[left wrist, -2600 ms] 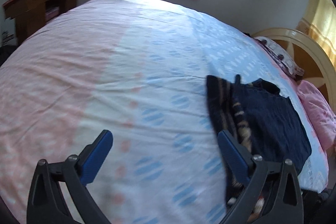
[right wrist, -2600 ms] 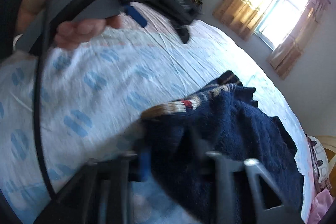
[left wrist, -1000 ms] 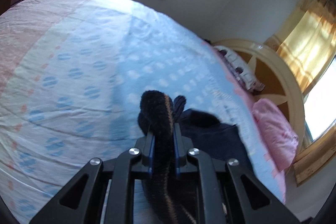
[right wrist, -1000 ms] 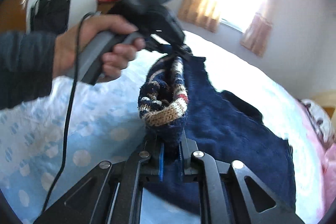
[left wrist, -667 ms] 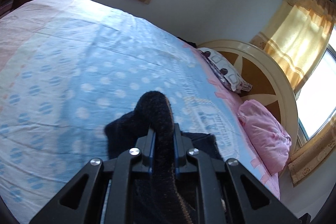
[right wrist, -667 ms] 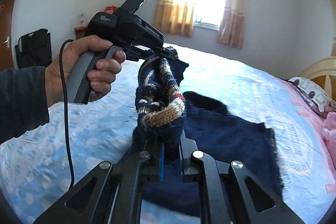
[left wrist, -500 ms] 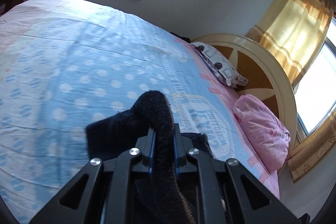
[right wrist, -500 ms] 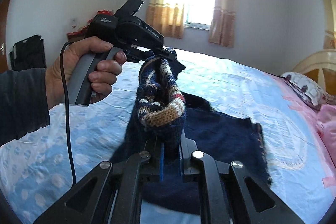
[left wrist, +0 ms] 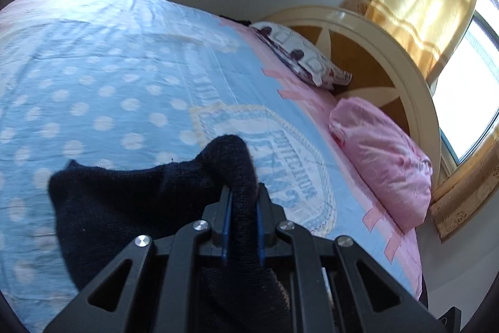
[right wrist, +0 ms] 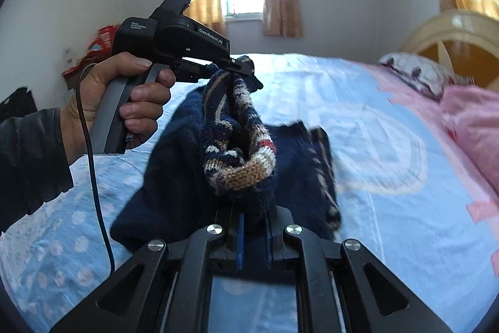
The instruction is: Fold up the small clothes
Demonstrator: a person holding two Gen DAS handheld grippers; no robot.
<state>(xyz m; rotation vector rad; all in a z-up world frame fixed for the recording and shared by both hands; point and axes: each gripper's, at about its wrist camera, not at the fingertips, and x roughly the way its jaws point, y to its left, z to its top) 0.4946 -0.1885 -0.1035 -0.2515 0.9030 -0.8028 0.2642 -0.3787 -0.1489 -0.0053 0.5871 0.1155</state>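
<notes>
Stretching beneath both claws, the blue polka-dot bed (left wrist: 118, 77) now shows its cream headboard (left wrist: 389, 52) and pink pillow (left wrist: 383, 161) ahead. The dark navy knitted sweater (right wrist: 187, 164), earlier flat, hangs lifted between them: left claw (left wrist: 242, 205) and right claw (right wrist: 253, 223) each clench an edge, so folding is underway.

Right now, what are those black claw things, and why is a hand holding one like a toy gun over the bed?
They are two grabbing tools, one in each of a person's hands. Each carries a camera looking along its fingers, which gives the two pictures. The left gripper and the right gripper are both shut on a dark blue knitted sweater with a striped edge, lifting part of it off the bed. The right camera also sees the hand holding the left tool. Two pillows lie by the headboard.
</notes>
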